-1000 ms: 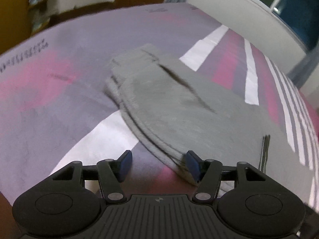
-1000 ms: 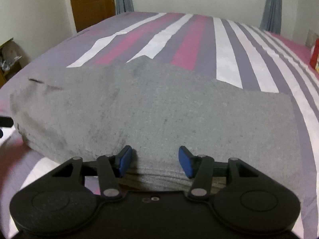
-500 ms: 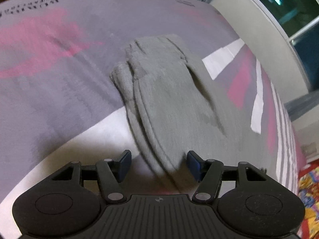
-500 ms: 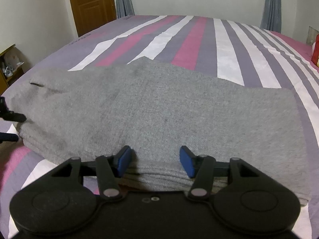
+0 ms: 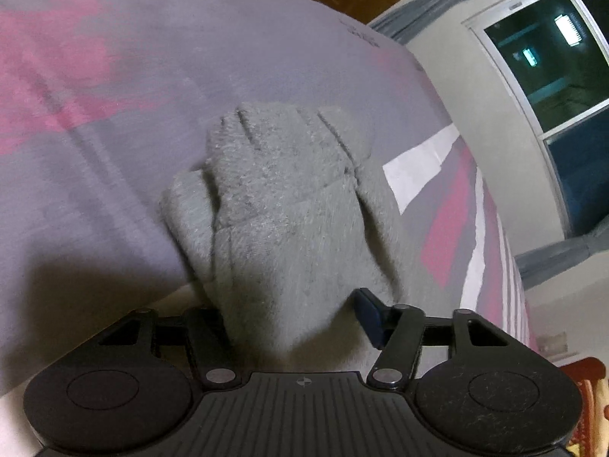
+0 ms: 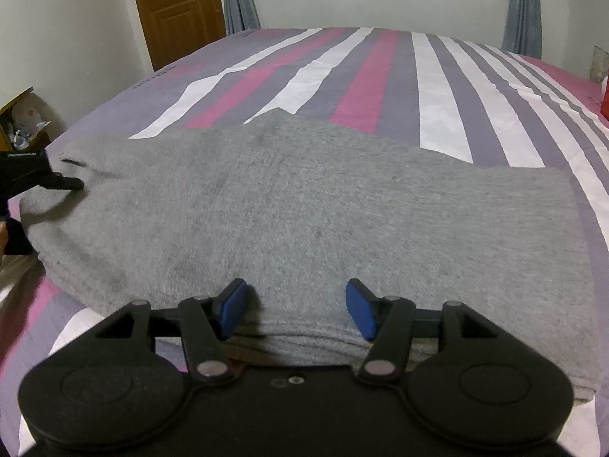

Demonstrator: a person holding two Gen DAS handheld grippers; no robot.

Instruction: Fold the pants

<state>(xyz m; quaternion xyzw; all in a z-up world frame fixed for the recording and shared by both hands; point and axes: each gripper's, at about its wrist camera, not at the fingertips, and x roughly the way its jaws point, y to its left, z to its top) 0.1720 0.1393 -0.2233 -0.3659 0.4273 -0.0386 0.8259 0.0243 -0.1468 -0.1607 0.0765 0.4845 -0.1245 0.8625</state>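
Note:
Grey pants [image 6: 304, 221] lie folded in layers on the striped bed. In the left wrist view their end [image 5: 285, 209] fills the space between the jaws of my left gripper [image 5: 293, 316], which stand wide apart around the cloth; the left finger is hidden behind it. My right gripper [image 6: 297, 304] is open at the near folded edge, fingers apart, not gripping. The left gripper also shows in the right wrist view [image 6: 38, 179] at the pants' left end.
The bed cover [image 6: 437, 87] has purple, pink and white stripes. A wooden door [image 6: 175, 3] and curtains stand behind the bed. A dark window [image 5: 552, 61] is at the far side. A small shelf [image 6: 19, 125] is at the left.
My left gripper has moved forward onto the pants' end, so the cloth now sits between its open jaws. My right gripper has hardly moved.

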